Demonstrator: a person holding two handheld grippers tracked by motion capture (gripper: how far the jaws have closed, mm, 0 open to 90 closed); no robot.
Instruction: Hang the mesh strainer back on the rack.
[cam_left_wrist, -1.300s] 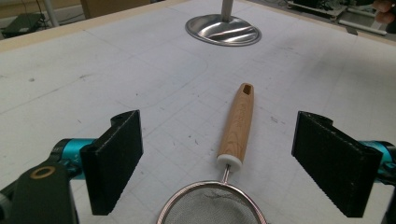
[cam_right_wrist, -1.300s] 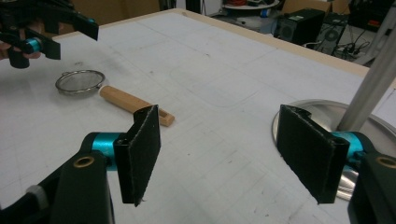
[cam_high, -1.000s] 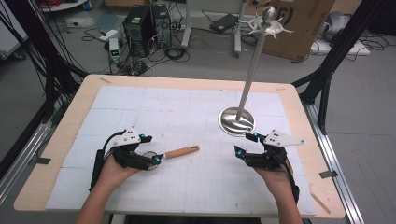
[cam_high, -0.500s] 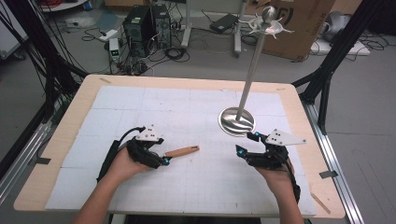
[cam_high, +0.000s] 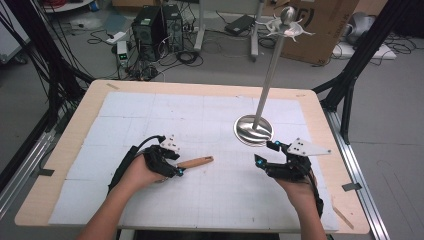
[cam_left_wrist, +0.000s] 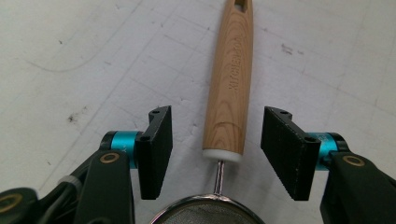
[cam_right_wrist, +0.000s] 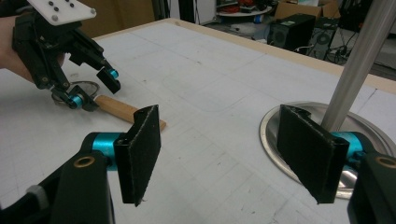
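There the left gripper (cam_left_wrist: 216, 154), jaws just closing but clear, straddled the strainer's wooden handle (cam_left_wrist: 230, 88); the right gripper (cam_right_wrist: 236, 154) hung spread

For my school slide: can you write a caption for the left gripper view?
Left gripper closing its open jaws around the wooden handle of a mesh strainer.

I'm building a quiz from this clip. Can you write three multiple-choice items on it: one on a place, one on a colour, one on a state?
1. Where does the strainer's wooden handle lie?
A. Between the left gripper's jaws
B. On the stand's steel base
C. Under the right gripper

2. What colour are the handle's sides?
A. Blue
B. Light wood
C. Black

3. How do the left gripper's pads stand?
A. Pressed on the handle
B. Apart from the handle
C. Shut together

Answers: 1 A, a jaw stands at each side; 2 B, wood grain shows; 3 B, a gap shows on both sides, though the jaws have just been closing.
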